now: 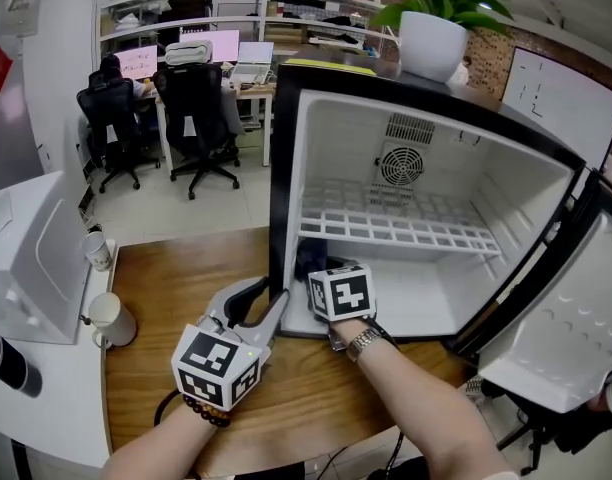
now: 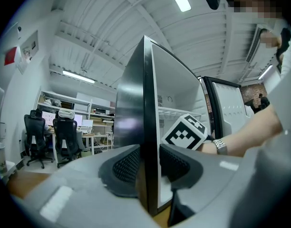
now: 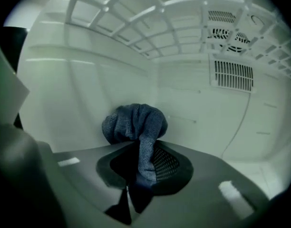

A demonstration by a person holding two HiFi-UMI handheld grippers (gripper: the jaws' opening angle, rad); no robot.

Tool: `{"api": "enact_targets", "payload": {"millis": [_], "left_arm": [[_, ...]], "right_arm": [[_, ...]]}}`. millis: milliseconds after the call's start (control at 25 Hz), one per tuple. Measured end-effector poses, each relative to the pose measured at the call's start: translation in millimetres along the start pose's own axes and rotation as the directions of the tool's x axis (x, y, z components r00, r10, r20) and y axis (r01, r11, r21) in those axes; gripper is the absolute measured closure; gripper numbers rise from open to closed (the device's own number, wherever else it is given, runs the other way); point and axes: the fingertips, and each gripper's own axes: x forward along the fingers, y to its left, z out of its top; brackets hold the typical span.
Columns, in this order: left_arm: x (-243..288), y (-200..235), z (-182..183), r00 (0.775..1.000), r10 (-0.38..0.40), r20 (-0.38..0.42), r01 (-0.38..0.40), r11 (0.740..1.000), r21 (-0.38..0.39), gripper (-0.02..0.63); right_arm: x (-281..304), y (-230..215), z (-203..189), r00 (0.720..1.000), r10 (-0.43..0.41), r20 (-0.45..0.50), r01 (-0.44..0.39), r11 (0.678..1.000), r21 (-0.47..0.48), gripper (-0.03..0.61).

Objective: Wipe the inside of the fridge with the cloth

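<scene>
- Left gripper (image 2: 145, 167) is clenched on the fridge (image 2: 148, 103) side wall edge, bracing it.
- Right gripper (image 3: 143, 163) grasps the cloth (image 3: 135, 122) inside the fridge, low, near the left wall, under the shelf (image 1: 396, 230).
- Best bet: press the cloth flat to the wall, overlap strokes, hold the brace firm.
- No brand, label or writing readable.

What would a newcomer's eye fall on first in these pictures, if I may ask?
An open mini fridge stands on the wooden table, white inside, with a wire shelf and a potted plant on top. The right tongs grip a dark blue cloth inside it, under the shelf, while the left tongs clamp its side wall.
</scene>
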Motion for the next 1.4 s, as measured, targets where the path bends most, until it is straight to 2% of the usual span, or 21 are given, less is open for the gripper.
{"api": "enact_targets", "payload": {"millis": [200, 600, 840, 1000, 1400], "left_arm": [[1.0, 0.9, 2.1, 1.000, -0.004, 0.012, 0.004, 1.000, 0.002, 0.479], [0.2, 1.2, 1.5, 1.000, 0.002, 0.006, -0.002, 1.000, 0.004, 0.479], [0.4, 1.2, 0.2, 1.000, 0.011, 0.002, -0.011, 1.000, 0.003, 0.479], [-0.2, 1.5, 0.5, 1.000, 0.015, 0.001, -0.015, 1.000, 0.006, 0.479], [-0.4, 1.6, 1.0, 1.000, 0.023, -0.005, -0.023, 1.000, 0.009, 0.479]], "right_arm": [[10.3, -5.1, -4.6, 0.999, -0.025, -0.049, 0.023, 0.999, -0.041, 0.508], [0.9, -32.2, -16.6, 0.993, -0.074, -0.092, 0.073, 0.997, -0.021, 0.509], [-11.2, -56.6, -26.6, 0.988, -0.098, -0.117, 0.100, 0.995, 0.010, 0.509], [-24.2, -86.2, -31.4, 0.979, -0.165, -0.117, 0.166, 0.986, -0.001, 0.509], [-53.4, -138.6, -47.8, 0.963, -0.231, -0.138, 0.239, 0.970, 0.041, 0.509]]}}
